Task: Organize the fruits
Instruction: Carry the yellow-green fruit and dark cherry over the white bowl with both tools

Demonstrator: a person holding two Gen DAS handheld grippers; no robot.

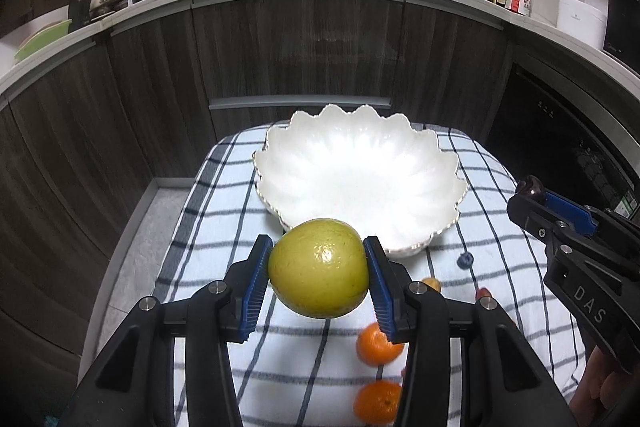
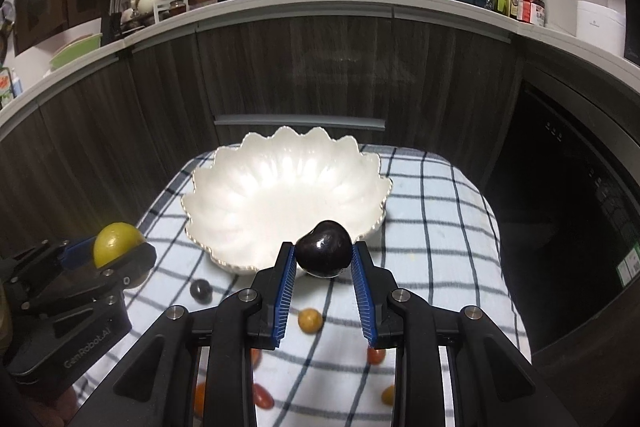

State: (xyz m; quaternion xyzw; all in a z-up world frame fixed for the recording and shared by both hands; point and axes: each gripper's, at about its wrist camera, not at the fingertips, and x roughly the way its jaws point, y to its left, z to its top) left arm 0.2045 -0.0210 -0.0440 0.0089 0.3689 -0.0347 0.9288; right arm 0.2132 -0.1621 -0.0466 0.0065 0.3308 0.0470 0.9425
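At the far left, the left gripper (image 1: 319, 269) is clamped on a green fruit (image 1: 319, 268), which is held off the cloth just short of the near rim of the white bowl (image 1: 420, 163). The fruit is wide for the blue pads (image 1: 256, 285), so it is held only at its sides; a slip could be caused by its smooth, rounded skin if the grip is loosened before it is over the bowl. Below and to the right of this gripper, two oranges (image 1: 378, 343) lie on the checked cloth (image 1: 208, 227), partly hidden by the right finger. They could be knocked and sent rolling if the gripper is lowered here.

Further right, a blueberry (image 1: 465, 259) lies alone on the cloth beyond the gripper. Small yellow and red fruits (image 2: 309, 320) are scattered under and beside the right gripper (image 2: 324, 254), and could be crushed or pushed off the bench by a low pass.

The right gripper is closed on a dark plum (image 2: 324, 254), held at the very tips of the pads, just in front of the bowl's near edge. So shallow a hold could let it pop out forward. The bowl is empty, and its scalloped rim stands high, so it could be struck by either fruit or finger if the approach is too flat. Both grippers are aimed at the same bowl, and a collision is judged possible if they are moved in together.
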